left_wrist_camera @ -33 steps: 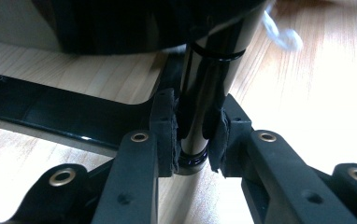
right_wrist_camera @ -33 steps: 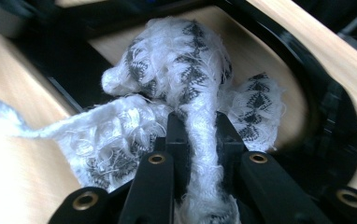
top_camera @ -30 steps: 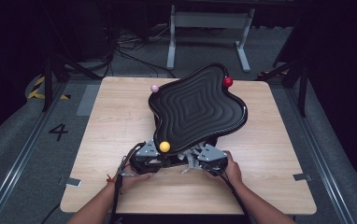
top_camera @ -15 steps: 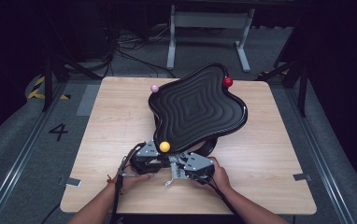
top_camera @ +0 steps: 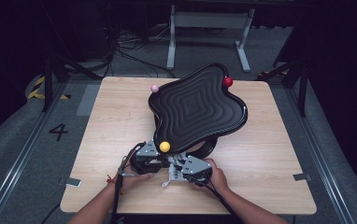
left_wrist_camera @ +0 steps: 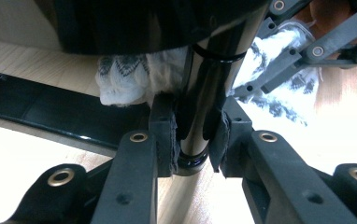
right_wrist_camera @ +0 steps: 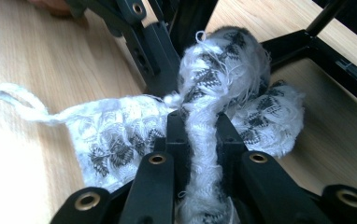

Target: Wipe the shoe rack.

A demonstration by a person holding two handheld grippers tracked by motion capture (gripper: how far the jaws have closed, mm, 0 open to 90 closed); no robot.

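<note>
Right gripper (top_camera: pixel 182 169): nearest the person, on the table's near side; jaws clenched on a bunched fold of the cloth (right_wrist_camera: pixel 204 107), seen pinched between the pads in the right gripper view.
Cloth: white with a dark pattern; a loop end lies flat on the table (top_camera: pixel 270 154), the rest is pressed up against the stand's post. In the high view it shows just under the near edge of the tray (top_camera: pixel 200 107).
Left gripper (left_wrist_camera: pixel 193 140): just beside the right one; jaws clamped around the glossy black post (left_wrist_camera: pixel 200 116) below the tray, steadying it.
Step in hand: judged to be wiping the post and underside of the stand, one gripper bracing, the other working the cloth.
Tray: black, wavy, ribbed, raised on its stand; yellow ball (top_camera: pixel 165 146) at the near tip, pink ball (top_camera: pixel 154 88) and red ball (top_camera: pixel 227 82) at the far tips.
Next move calls for: keeping the brace firm while the cloth is drawn around or along the post; light pressure, so the stand does not tip.
Risk: cloth may snag on the band round the post, or slip from the pads.
</note>
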